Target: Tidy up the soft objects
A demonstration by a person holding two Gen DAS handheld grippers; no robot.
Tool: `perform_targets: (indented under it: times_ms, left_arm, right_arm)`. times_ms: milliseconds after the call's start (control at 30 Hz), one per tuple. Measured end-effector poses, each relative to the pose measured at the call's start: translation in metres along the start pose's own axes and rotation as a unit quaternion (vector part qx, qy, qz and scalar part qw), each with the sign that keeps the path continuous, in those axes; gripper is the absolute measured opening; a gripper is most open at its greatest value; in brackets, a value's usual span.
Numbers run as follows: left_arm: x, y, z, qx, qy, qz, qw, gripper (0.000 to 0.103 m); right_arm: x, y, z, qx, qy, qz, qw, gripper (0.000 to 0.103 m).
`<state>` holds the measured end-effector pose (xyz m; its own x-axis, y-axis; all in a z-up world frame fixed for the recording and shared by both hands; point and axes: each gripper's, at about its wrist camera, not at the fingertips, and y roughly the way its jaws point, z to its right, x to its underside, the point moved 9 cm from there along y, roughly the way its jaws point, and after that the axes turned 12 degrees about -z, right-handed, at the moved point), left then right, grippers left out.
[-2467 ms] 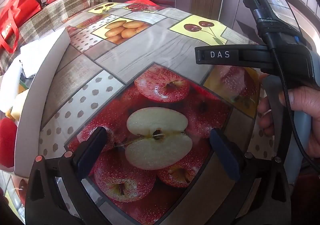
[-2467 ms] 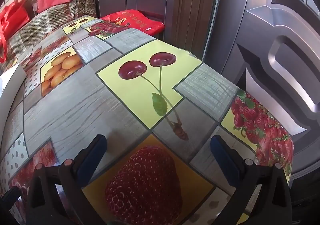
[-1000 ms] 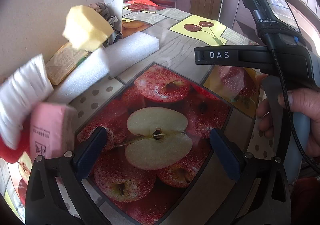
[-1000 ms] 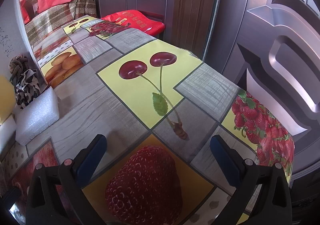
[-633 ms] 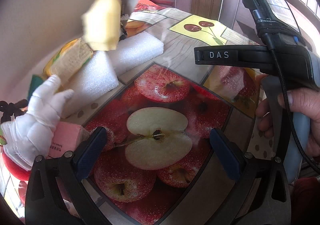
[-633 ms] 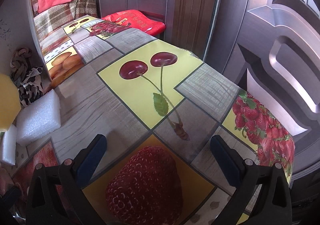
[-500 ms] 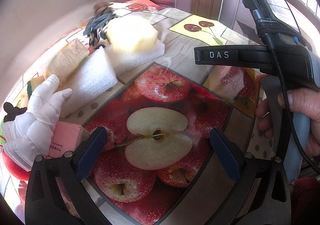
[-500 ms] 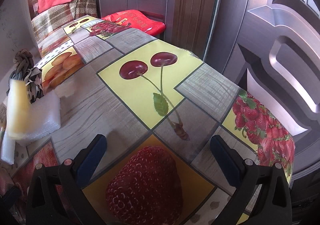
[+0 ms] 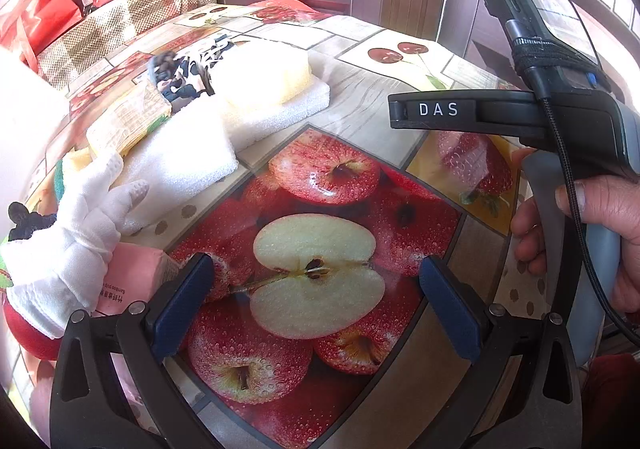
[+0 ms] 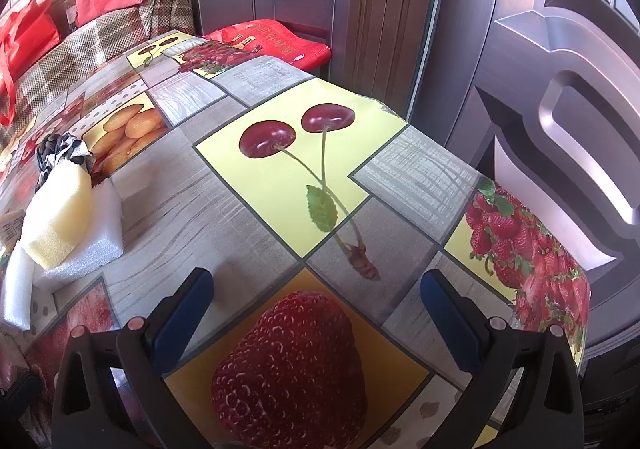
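Left wrist view: the left hand-held gripper point(image 9: 312, 297) hovers with its jaws spread wide and nothing between them, above the halved-apple print on the tabletop point(image 9: 360, 117). Left of that print lies a heap of soft objects: a white glove point(image 9: 76, 233) over a pink tissue pack point(image 9: 136, 281), a white foam block point(image 9: 180, 161), and beyond it a yellow sponge point(image 9: 268, 73) resting on a second foam slab point(image 9: 288, 105). The right hand-held gripper point(image 10: 316, 313) is likewise spread and empty, right of the heap.

Table point(image 9: 360, 105) w/ foam blocks point(image 9: 180, 165), glove point(image 9: 68, 253).
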<state>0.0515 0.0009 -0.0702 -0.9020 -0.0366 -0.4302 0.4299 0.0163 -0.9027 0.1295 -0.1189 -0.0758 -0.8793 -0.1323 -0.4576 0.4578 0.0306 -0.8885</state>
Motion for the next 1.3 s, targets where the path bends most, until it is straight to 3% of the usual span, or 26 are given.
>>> perform_targets:
  times_ms: [233,500,1300]
  left_arm:
    - [0.000,0.000,0.000,0.001,0.002,0.000,1.0000,0.102]
    - [0.001,-0.001,0.021,0.015,0.048,0.001,0.9987,0.102]
    - [0.002,-0.002,0.020,0.017,0.047,0.000,0.9988,0.102]
  right_arm:
    - [0.000,0.000,0.000,0.000,0.000,0.000,1.000,0.103]
    - [0.000,0.000,0.000,0.000,0.000,0.000,1.000,0.103]
    - [0.000,0.000,0.000,0.000,0.000,0.000,1.000,0.103]
